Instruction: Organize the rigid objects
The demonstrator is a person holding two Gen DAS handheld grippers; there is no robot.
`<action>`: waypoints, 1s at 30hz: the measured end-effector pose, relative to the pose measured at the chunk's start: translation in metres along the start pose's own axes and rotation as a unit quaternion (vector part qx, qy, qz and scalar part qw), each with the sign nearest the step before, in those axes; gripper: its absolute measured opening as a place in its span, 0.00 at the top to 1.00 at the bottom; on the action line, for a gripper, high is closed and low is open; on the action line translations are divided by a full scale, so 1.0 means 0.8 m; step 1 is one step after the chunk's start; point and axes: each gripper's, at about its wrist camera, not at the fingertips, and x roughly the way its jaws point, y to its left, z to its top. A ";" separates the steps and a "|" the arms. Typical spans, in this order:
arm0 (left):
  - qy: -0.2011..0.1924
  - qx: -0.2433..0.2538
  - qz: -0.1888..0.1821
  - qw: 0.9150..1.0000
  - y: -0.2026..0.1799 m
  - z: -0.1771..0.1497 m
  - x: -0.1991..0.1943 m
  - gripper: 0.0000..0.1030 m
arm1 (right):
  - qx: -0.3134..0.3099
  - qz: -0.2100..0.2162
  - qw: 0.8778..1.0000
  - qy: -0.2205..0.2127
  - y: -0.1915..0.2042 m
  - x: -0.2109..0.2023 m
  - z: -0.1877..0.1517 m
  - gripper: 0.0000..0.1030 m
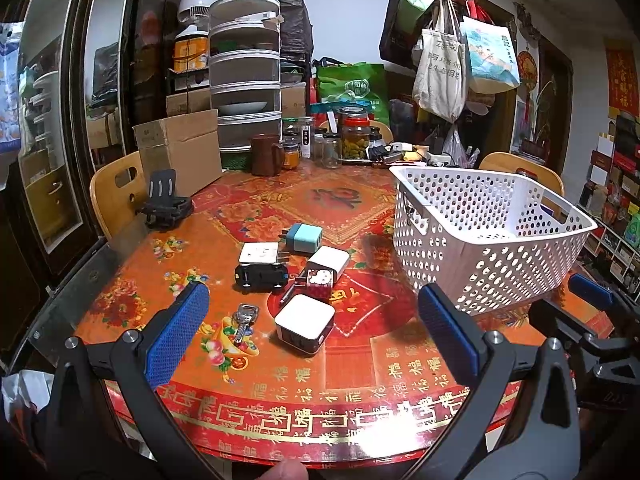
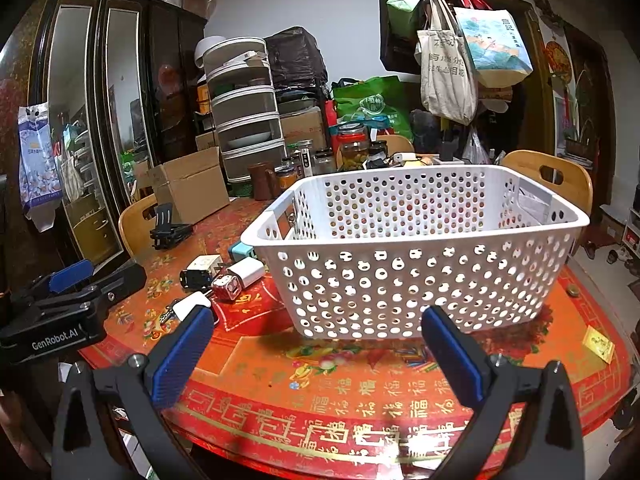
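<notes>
Several small items lie together on the red patterned table point(image 1: 280, 392): a white cube charger point(image 1: 305, 322), a red cartoon charger point(image 1: 318, 282), a white charger point(image 1: 330, 260), a teal charger point(image 1: 302, 238), a flat white adapter point(image 1: 259, 254), a black toy car point(image 1: 262, 276) and a key bunch point(image 1: 244, 320). My left gripper point(image 1: 313, 294) hovers open just short of the white cube charger, holding nothing. The white perforated basket point(image 2: 400, 236) stands to the right, with nothing showing inside. My right gripper point(image 2: 318, 316) is open in front of the basket's near wall.
A black phone stand point(image 1: 164, 204), a cardboard box point(image 1: 180, 152), a brown mug point(image 1: 266, 154) and glass jars point(image 1: 354, 136) line the table's far side. Wooden chairs point(image 2: 556, 176) stand around it. A yellow packet point(image 2: 598, 344) lies at the right.
</notes>
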 end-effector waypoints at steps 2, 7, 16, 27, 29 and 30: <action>0.001 0.000 0.000 1.000 -0.001 0.000 0.001 0.00 | 0.001 0.000 1.000 0.000 0.000 0.000 0.000 0.00; 0.002 0.000 0.000 1.000 -0.002 -0.001 0.001 0.00 | 0.000 -0.001 1.000 0.001 0.001 0.001 0.000 0.00; 0.003 0.000 -0.001 1.000 -0.001 -0.003 0.003 0.00 | 0.000 -0.003 1.000 0.003 -0.002 0.003 -0.002 0.00; -0.028 0.004 0.026 0.999 0.010 0.001 0.004 0.00 | -0.005 -0.070 0.997 -0.008 -0.049 -0.013 0.025 0.00; -0.026 -0.008 0.030 0.999 0.027 0.008 0.016 0.00 | 0.013 -0.106 0.994 -0.021 -0.084 -0.022 0.046 0.00; -0.018 -0.015 0.034 0.999 0.038 0.011 0.025 0.00 | 0.025 -0.128 0.991 -0.025 -0.108 -0.025 0.059 0.00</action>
